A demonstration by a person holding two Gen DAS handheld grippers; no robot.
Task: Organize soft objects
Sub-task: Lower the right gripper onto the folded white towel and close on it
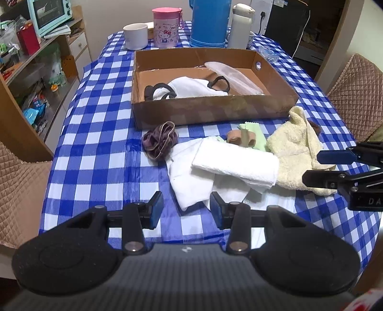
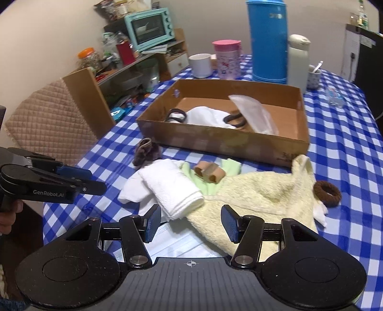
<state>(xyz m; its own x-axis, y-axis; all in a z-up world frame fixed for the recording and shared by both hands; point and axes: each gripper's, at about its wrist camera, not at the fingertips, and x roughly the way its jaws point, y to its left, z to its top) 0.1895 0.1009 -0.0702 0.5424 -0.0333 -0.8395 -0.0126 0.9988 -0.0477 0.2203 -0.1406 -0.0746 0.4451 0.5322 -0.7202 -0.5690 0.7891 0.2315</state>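
A pile of soft things lies on the checked table in front of a cardboard box (image 1: 210, 111) (image 2: 215, 143). A folded white towel (image 1: 235, 167) (image 2: 173, 189) rests on a thin white cloth (image 1: 189, 181). Beside it are a cream terry cloth (image 1: 294, 146) (image 2: 261, 193), a green cloth (image 1: 256, 134) (image 2: 210, 184), a tan band (image 1: 239, 138) (image 2: 209, 173) and a purple scrunchie (image 1: 159, 142) (image 2: 146, 154). A face mask (image 2: 177, 246) lies nearest. My left gripper (image 1: 186, 210) hangs open over the white cloth's near corner. My right gripper (image 2: 190, 223) is open above the cream cloth and mask.
The box holds a white cloth with black bands (image 1: 191, 88) and a clear bag (image 1: 232, 76). Behind it stand a white mug (image 1: 135, 36), a pink cup (image 1: 166, 26), a blue flask (image 1: 209, 22) and a white bottle (image 1: 240, 25). A brown ring (image 2: 327, 193) lies right. Padded chairs flank the table.
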